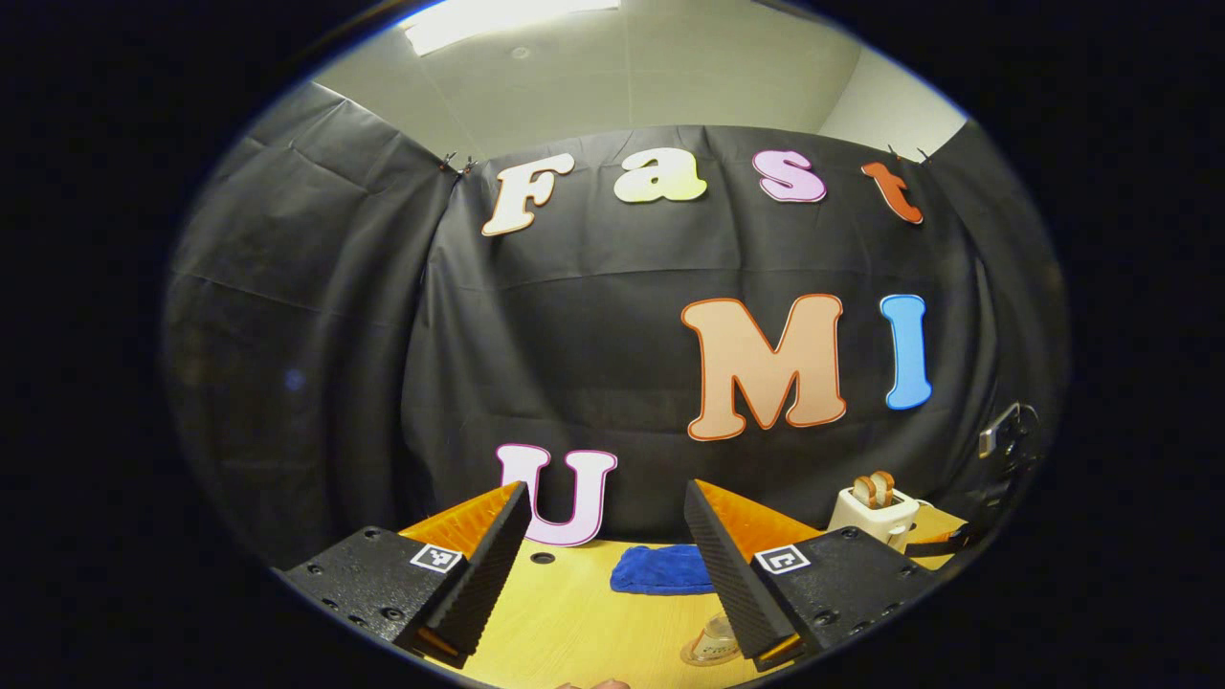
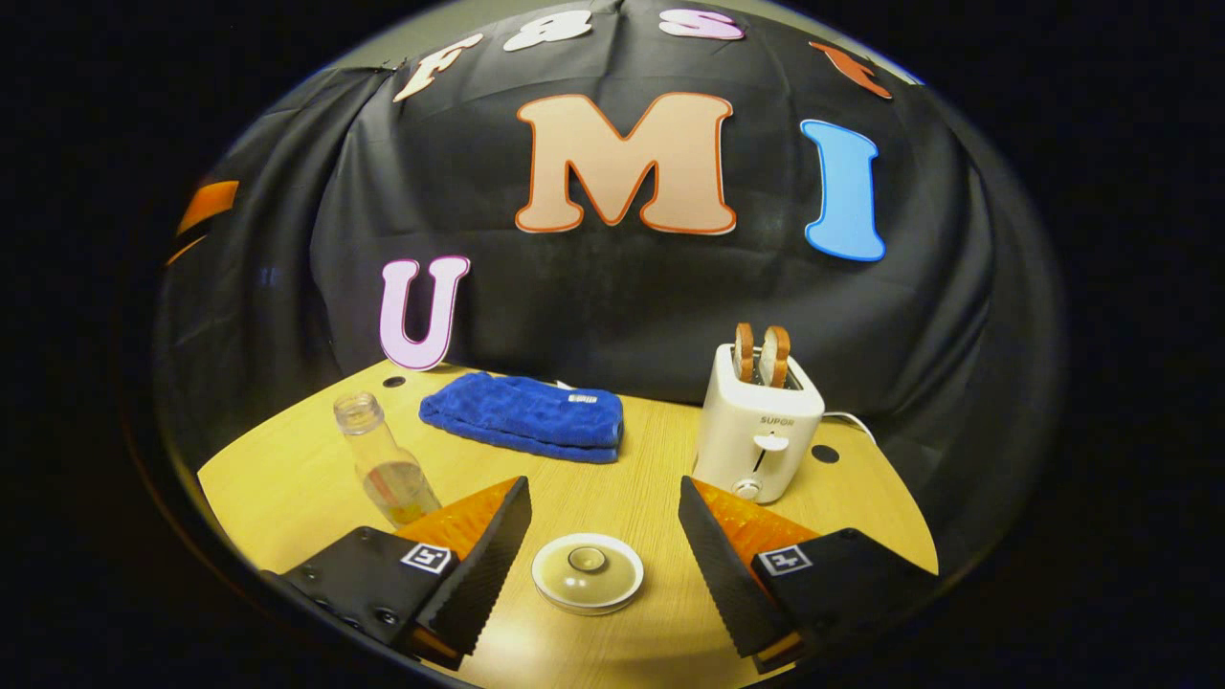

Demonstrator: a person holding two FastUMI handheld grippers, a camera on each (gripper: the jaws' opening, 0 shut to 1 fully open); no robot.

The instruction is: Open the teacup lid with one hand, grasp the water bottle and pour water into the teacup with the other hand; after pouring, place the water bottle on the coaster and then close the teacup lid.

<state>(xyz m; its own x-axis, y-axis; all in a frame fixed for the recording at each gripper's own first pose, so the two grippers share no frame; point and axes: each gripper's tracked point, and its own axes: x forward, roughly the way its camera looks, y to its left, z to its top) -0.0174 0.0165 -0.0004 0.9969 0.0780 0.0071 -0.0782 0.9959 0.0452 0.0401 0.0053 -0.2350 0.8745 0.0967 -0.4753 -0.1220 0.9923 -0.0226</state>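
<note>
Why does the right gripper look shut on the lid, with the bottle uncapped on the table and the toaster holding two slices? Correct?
Not quite. In the right gripper view the right gripper is open, fingers either side of the lid without touching. The bottle is uncapped and the toaster holds two slices.

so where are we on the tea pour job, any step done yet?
Nothing looks done. The round cream teacup lid sits closed between the open right gripper. The clear glass water bottle stands ungrasped on the wooden table. The left gripper is open and empty. Left: lifting the lid, pouring, placing the bottle, closing.
</note>
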